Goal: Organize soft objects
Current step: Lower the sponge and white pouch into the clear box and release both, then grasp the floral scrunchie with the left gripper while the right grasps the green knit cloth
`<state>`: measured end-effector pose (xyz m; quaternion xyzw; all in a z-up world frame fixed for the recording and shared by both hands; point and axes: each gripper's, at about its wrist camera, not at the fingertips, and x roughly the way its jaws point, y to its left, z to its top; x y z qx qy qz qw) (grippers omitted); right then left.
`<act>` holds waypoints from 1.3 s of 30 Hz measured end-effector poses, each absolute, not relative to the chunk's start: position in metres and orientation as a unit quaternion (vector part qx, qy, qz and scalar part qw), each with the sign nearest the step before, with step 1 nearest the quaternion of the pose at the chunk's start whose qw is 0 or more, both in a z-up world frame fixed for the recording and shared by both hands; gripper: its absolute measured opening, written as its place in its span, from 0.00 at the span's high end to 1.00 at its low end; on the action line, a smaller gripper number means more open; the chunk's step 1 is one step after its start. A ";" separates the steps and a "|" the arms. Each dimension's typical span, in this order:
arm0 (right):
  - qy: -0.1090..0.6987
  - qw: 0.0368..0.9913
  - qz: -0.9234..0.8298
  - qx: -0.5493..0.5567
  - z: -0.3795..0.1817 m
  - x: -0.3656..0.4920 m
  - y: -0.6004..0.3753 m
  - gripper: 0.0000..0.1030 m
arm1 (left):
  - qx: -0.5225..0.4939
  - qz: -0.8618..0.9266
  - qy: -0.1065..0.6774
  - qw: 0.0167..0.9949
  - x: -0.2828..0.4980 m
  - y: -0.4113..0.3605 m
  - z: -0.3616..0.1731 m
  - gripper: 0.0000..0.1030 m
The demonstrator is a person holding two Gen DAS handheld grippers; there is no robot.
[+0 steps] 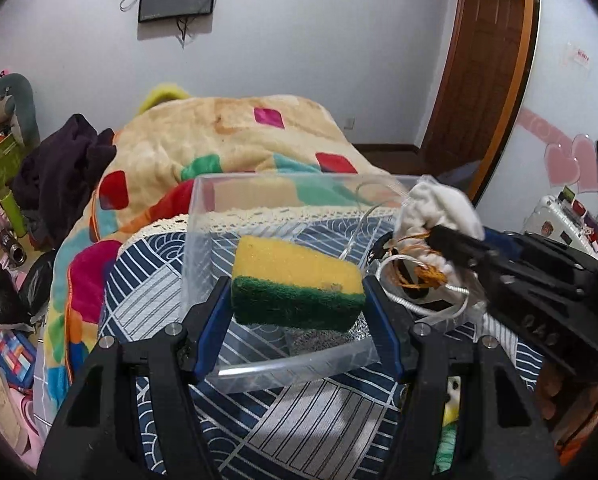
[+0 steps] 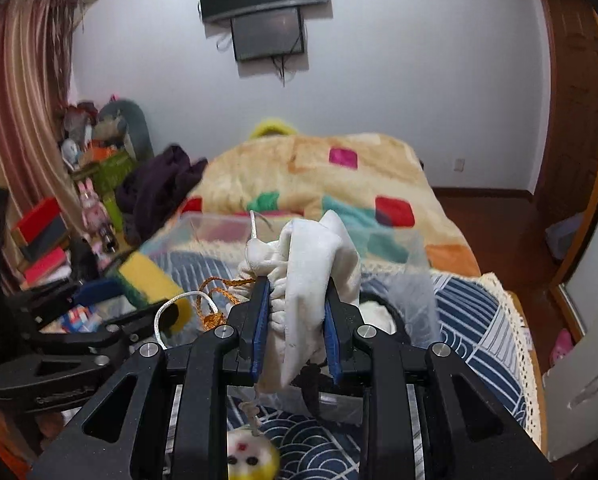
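Sponge (image 1: 299, 284) in yellow and green sits clamped between the blue pads of our left tool (image 1: 299, 300), held above the clear bin (image 1: 203, 248), toward its near wall. At three o'clock from the sponge, our right tool (image 2: 295, 320) grips a white cloth pouch (image 2: 319, 264), bunched between its pads; orange cord (image 2: 215, 300) and a white string loop (image 2: 175, 308) trail from the pouch at its nine o'clock side. The bin rests on a blue patterned cloth (image 1: 299, 412) with a lace edge. At six o'clock under the right tool lies a small yellow plush ball (image 2: 253, 456). A blanket (image 1: 227, 140) covers the bed at twelve o'clock.
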<state>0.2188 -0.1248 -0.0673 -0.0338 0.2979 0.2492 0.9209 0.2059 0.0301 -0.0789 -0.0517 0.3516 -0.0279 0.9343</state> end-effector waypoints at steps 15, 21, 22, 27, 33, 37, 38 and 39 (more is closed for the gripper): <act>0.334 0.906 0.258 -0.037 -0.076 0.223 -0.135 0.68 | -0.054 -0.039 0.356 0.932 0.203 0.025 -0.080 0.20; 0.303 0.919 0.252 -0.029 -0.059 0.211 -0.146 0.53 | -0.071 -0.042 0.346 0.934 0.187 0.032 -0.071 0.20; 0.295 0.922 0.251 -0.028 -0.054 0.207 -0.149 0.51 | -0.073 -0.042 0.343 0.936 0.183 0.032 -0.068 0.20; 0.256 0.933 0.253 -0.015 -0.035 0.188 -0.160 0.35 | -0.049 -0.032 0.320 0.946 0.157 0.031 -0.059 0.14; 0.241 0.936 0.256 -0.021 -0.037 0.165 -0.167 0.32 | -0.032 -0.028 0.316 0.948 0.123 0.028 -0.067 0.13; 0.257 0.929 0.263 -0.029 -0.054 0.154 -0.166 0.32 | -0.041 -0.034 0.327 0.944 0.106 0.030 -0.078 0.13; 0.263 0.926 0.268 -0.033 -0.058 0.152 -0.165 0.32 | -0.041 -0.036 0.331 0.942 0.103 0.031 -0.081 0.13; 0.267 0.924 0.272 -0.038 -0.062 0.149 -0.164 0.32 | -0.039 -0.037 0.337 0.940 0.099 0.030 -0.085 0.13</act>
